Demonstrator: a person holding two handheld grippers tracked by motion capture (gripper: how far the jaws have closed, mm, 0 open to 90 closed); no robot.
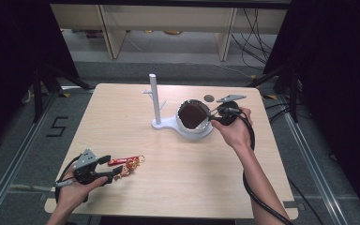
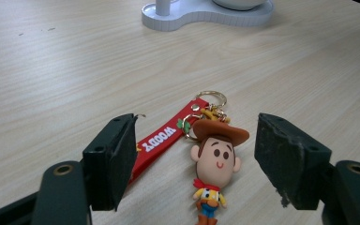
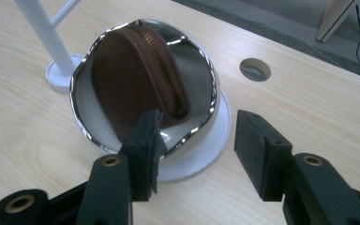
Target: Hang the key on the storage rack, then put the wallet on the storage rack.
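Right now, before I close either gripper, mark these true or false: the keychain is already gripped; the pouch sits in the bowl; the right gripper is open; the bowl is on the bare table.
1. The left gripper grips the keychain. False: its jaws are open on either side of it.
2. The brown pouch sits in the shiny bowl. True.
3. The right gripper is open. True.
4. The bowl rests on bare table. False: it sits on the white stand.
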